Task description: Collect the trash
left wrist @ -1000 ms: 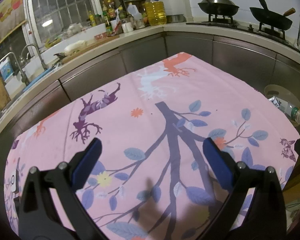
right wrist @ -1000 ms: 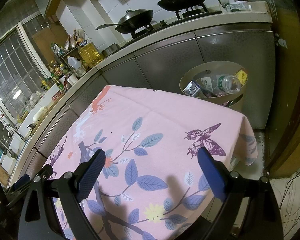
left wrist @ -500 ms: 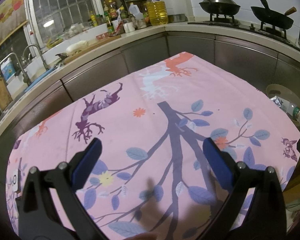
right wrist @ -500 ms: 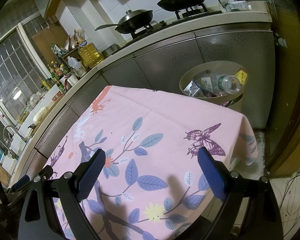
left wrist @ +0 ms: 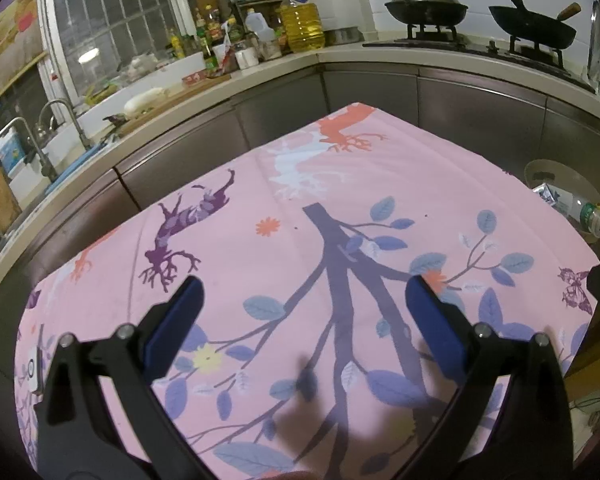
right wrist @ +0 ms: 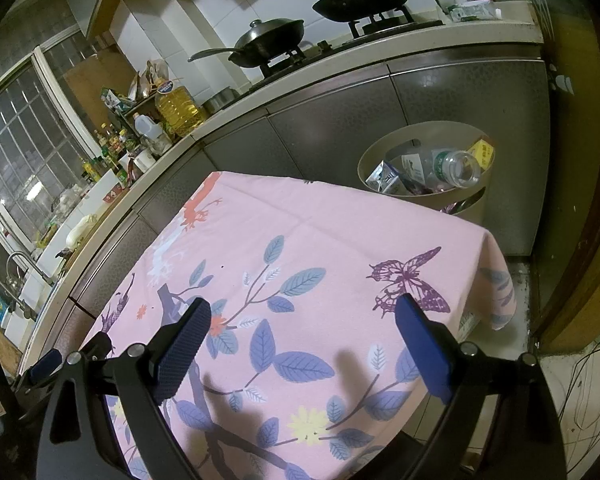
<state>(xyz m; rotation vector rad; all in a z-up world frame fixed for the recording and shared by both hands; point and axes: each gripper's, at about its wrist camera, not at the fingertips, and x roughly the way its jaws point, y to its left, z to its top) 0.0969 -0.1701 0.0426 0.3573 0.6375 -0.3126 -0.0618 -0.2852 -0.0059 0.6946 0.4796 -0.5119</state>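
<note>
A round beige trash bin (right wrist: pixel 420 152) stands on the floor past the table's far right corner. Inside it lie a clear plastic bottle (right wrist: pixel 456 168), a milk carton (right wrist: pixel 384 178) and a yellow packet (right wrist: pixel 482 150). The same bin (left wrist: pixel 556 172) shows at the right edge of the left wrist view, with the bottle (left wrist: pixel 592 218) in it. My left gripper (left wrist: pixel 302 308) hangs open over the pink cloth, nothing between its fingers. My right gripper (right wrist: pixel 302 330) is open too, above the table's right part and short of the bin. I see no loose trash on the cloth.
The table wears a pink tablecloth (left wrist: pixel 340 208) printed with branches and leaves. A kitchen counter (left wrist: pixel 260 68) curves behind it, with a sink tap (left wrist: pixel 60 116), an oil bottle (left wrist: pixel 302 26) and two woks (left wrist: pixel 424 8) on a stove. A wooden door frame (right wrist: pixel 596 184) stands right.
The left wrist view has shifted a little downward, so the counter and the bin sit lower in the frame. The right gripper has stayed still. Both stay open.
</note>
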